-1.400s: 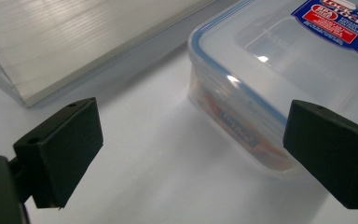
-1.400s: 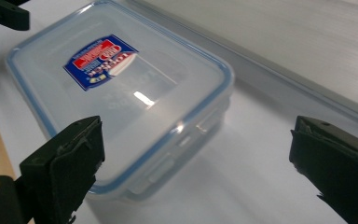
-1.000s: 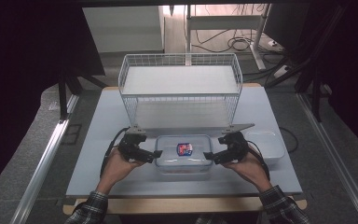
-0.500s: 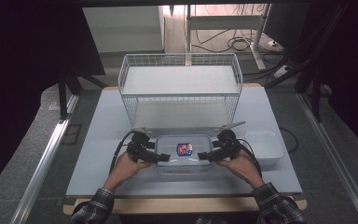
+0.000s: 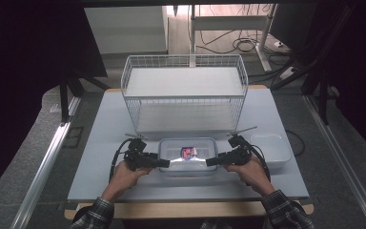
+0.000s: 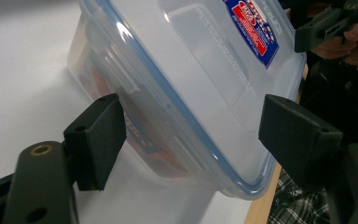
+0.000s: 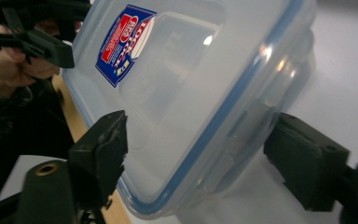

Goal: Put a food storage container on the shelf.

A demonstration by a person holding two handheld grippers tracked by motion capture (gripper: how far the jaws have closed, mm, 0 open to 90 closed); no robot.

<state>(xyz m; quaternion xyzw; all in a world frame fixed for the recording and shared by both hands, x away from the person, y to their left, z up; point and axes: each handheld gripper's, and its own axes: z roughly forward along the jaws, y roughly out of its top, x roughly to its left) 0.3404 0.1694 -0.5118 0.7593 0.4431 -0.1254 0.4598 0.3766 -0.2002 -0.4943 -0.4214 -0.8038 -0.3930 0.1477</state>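
One clear lidded box (image 5: pixel 188 156) with a blue-red label, sitting on the white surface (image 5: pixel 100 157) in front of the wire basket (image 5: pixel 185 95). Left claw (image 5: pixel 165 163) at its left end, right claw (image 5: pixel 210 162) at its right end, jaws of both just closing around the ends. Whether pads press: cannot tell. White tray (image 5: pixel 271 149) just right.

Your container's (image 6: pixel 182 84) far end cut off by the left gripper view's top edge, label (image 5: pixel 188 152) print too small to read from above, contents blurred behind its wall.
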